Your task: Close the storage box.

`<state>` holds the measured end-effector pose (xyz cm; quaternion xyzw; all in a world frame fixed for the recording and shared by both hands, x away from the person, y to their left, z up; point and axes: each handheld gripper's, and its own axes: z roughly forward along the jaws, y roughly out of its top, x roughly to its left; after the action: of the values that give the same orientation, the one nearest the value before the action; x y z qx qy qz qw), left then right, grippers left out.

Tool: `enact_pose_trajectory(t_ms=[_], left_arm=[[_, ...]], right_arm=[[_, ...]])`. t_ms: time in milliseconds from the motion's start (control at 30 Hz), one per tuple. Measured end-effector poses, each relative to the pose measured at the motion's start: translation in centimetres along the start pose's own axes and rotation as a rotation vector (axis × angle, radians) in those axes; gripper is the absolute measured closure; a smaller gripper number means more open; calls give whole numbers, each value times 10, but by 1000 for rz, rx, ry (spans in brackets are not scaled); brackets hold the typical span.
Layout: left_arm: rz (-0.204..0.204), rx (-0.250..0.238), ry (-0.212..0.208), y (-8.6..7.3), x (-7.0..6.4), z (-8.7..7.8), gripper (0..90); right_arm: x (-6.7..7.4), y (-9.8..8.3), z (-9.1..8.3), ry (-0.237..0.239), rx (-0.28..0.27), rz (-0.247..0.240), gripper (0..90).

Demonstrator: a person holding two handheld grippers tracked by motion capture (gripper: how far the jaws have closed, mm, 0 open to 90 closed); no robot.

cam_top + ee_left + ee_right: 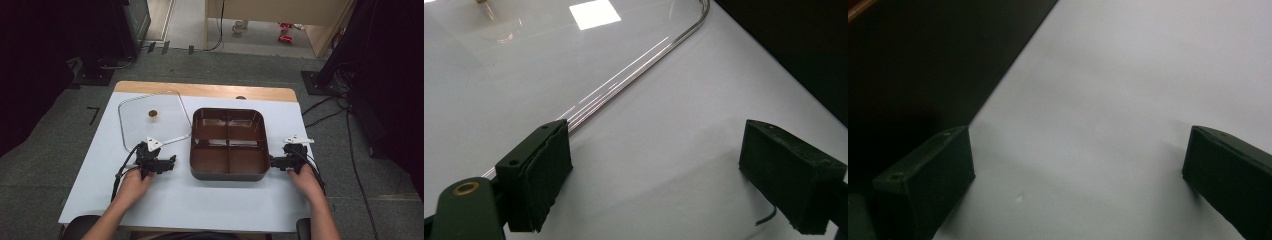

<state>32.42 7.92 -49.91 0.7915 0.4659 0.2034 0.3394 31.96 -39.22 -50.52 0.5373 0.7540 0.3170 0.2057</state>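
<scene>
From the high view, I have the left gripper (172, 161) at lower left of centre, its jaws apart, pointing toward the brown divided pot (229, 143) in the middle of the frame. The right gripper (272, 161) sits at the pot's right edge, jaws likewise apart and holding nothing. The glass lid (152, 120) lies flat on the white worktop (100, 170) at upper left, just beside the pot, its small brass knob (153, 114) up. I judge the step to be taking hold of the pot from both sides, so I want both grippers level, closing on the rim together so the pot does not twist.

In the left gripper view, the lid (524, 55) spreads across the upper left: clear glass with a thin metal band (644, 67) curving round its corner. One jaw stands right at that band, so I should ease clear of it before moving. The pads (549, 175) look like soft, coarse black foam. The pot's dark wall (804, 45) fills the upper right corner.

In the right gripper view, the pot (923, 65) is a dark, smooth mass across the upper left, its straight base edge running diagonally. The jaws stand wide over the bare matte worktop (1128, 100); the near jaw is close to the wall, though I cannot tell whether it touches.
</scene>
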Motion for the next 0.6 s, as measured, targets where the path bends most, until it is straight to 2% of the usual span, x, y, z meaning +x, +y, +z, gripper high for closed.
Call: enact_pose_trajectory(t_ms=[467, 533, 600], left_arm=[[2, 0, -1, 0, 0, 0, 141], [2, 6, -4, 1, 0, -1, 143], [7, 31, -11, 3, 1, -1, 143]], right_arm=[[0, 0, 0, 0, 0, 0, 0], [0, 0, 0, 0, -1, 0, 0], [0, 0, 0, 0, -1, 0, 0]])
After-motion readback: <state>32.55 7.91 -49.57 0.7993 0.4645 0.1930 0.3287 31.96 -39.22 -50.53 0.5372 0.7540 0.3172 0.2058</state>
